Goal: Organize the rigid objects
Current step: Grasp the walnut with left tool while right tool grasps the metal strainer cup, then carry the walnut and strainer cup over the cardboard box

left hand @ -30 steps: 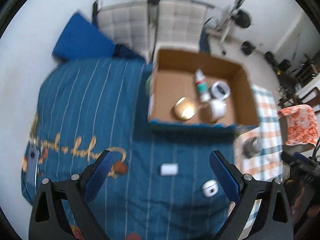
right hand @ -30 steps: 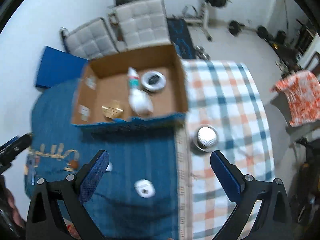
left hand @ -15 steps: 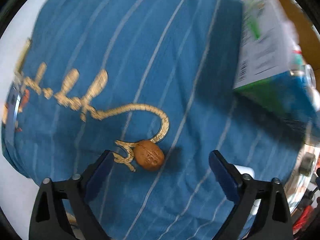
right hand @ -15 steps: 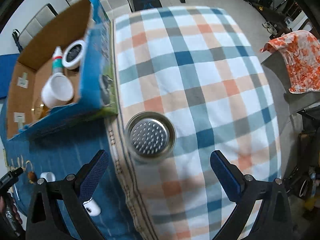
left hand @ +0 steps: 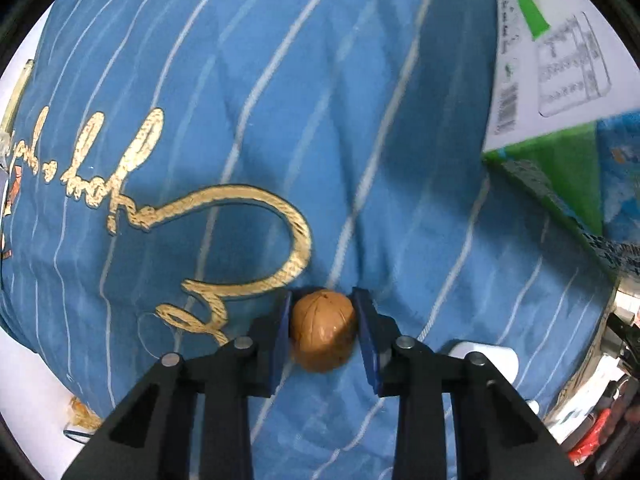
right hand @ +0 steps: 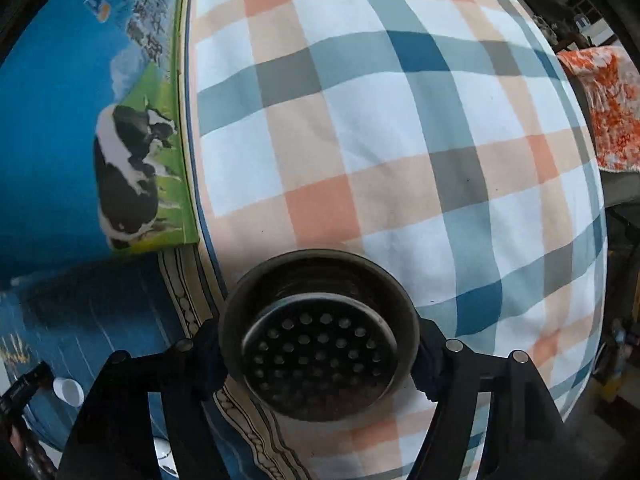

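Observation:
In the left wrist view my left gripper (left hand: 322, 300) is shut on a brown walnut (left hand: 323, 330) that rests on the blue striped cloth (left hand: 280, 100). Both blue pads touch its sides. In the right wrist view my right gripper (right hand: 320, 344) is shut on a round metal strainer cup (right hand: 320, 332) with a perforated inner plate. It stands at the seam between the plaid cloth (right hand: 400, 120) and the blue cloth (right hand: 100, 320). The fingertips are hidden behind the cup's rim.
The printed cardboard box stands at the right in the left wrist view (left hand: 560, 60) and at the upper left in the right wrist view (right hand: 80, 100). A white rectangular object (left hand: 484, 356) lies just right of the left gripper. A small white cap (right hand: 68, 392) lies on the blue cloth.
Both grippers came down from high above the table and closed. The left one closed on the walnut, the right one on the metal strainer cup.

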`<state>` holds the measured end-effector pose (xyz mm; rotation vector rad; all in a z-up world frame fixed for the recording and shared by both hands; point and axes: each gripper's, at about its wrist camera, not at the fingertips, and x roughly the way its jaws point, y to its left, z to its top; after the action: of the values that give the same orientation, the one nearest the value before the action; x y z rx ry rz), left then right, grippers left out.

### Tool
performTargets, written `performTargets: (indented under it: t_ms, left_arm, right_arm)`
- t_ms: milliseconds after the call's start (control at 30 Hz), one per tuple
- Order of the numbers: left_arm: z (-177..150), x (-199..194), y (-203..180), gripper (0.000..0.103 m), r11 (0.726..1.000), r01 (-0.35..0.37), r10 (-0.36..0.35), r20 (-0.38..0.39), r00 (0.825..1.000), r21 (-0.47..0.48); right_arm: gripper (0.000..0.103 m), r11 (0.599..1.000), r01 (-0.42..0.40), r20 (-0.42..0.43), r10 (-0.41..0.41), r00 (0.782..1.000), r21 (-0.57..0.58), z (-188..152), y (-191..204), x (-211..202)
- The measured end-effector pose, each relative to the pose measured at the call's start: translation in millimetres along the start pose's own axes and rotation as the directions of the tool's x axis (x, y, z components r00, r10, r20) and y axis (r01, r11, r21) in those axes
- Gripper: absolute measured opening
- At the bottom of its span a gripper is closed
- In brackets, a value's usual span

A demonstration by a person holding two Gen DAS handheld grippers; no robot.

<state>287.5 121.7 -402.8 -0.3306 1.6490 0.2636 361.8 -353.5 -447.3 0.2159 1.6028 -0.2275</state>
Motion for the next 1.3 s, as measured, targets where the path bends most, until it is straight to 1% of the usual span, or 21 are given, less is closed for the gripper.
performTargets:
  t_ms: [67,133,233,267,400,600,700,800,867,900,1000,1100,1133,1200,1233,1267,1300]
  left_arm:
    - [-6,1,-5,0.029,1.0,0.005,-0.005,-0.008,1.0,0.01]
    - [-13,2,-12,0.029,1.0,0.006,-0.006,-0.008,1.0,0.022]
    - [-21,2,-16,0.029,0.999,0.028,-0.027,-0.01,1.0,0.019]
    - [-25,2,-18,0.029,0.999,0.037,-0.037,-0.01,0.999,0.015]
    - [-51,-1,-24,0.029,0.997,0.069,-0.069,-0.019,0.997,0.021]
    - [-88,-9,-39,0.029,0.995,0.088,-0.087,-0.02,0.996,0.049]
    - [-102,-22,-44,0.029,0.991,0.123,-0.122,-0.017,0.992,0.054]
    - [-120,-45,-58,0.029,0.985,0.152,-0.153,0.006,0.988,0.079]
    - [-130,-64,-71,0.029,0.98,0.167,-0.171,0.027,0.985,0.107]
    - [-134,-73,-79,0.029,0.977,0.171,-0.177,0.038,0.983,0.125]
    - [-142,-103,-105,0.029,0.96,0.217,-0.231,0.062,0.971,0.176]
    - [-145,-141,-130,0.029,0.934,0.262,-0.29,0.09,0.953,0.241]
    - [-131,-156,-139,0.029,0.924,0.274,-0.309,0.099,0.946,0.265]
    - [-124,-176,-148,0.029,0.905,0.3,-0.346,0.115,0.931,0.301]
    - [-114,-188,-150,0.029,0.896,0.308,-0.363,0.128,0.923,0.319]
    - [-93,-199,-152,0.029,0.89,0.312,-0.374,0.14,0.917,0.334]
    - [-89,-209,-156,0.029,0.884,0.31,-0.381,0.155,0.911,0.351]
  right_arm:
    - [0.074,1.0,0.004,-0.003,-0.005,1.0,-0.013,-1,0,1]
    - [0.074,0.999,0.014,-0.024,-0.015,1.0,-0.033,-3,0,3]
    - [0.073,0.999,0.001,-0.053,-0.004,0.999,-0.055,-9,1,6]
    - [0.073,0.998,0.0,-0.059,-0.004,0.998,-0.063,-22,1,6]
    - [0.073,0.995,-0.006,-0.071,-0.001,0.997,-0.1,-45,2,6]
    - [0.073,0.994,-0.062,-0.091,0.053,0.994,-0.095,-75,4,5]
    - [0.073,0.99,-0.088,-0.091,0.079,0.993,-0.106,-88,11,-2]
    - [0.073,0.985,-0.117,-0.08,0.107,0.991,-0.124,-100,16,-13]
    - [0.073,0.982,-0.112,-0.058,0.104,0.993,-0.152,-112,27,-27]
    - [0.073,0.98,-0.115,-0.048,0.108,0.993,-0.162,-112,31,-35]
    - [0.073,0.97,-0.147,-0.011,0.148,0.989,-0.195,-121,44,-69]
    - [0.073,0.954,-0.189,0.033,0.201,0.979,-0.232,-126,53,-105]
    - [0.073,0.948,-0.2,0.049,0.219,0.975,-0.248,-126,58,-119]
    - [0.073,0.939,-0.219,0.079,0.248,0.966,-0.266,-120,70,-148]
    - [0.073,0.933,-0.231,0.092,0.265,0.96,-0.277,-116,74,-162]
    - [0.073,0.927,-0.245,0.102,0.283,0.954,-0.285,-110,78,-176]
    - [0.073,0.923,-0.256,0.11,0.298,0.948,-0.288,-103,76,-189]
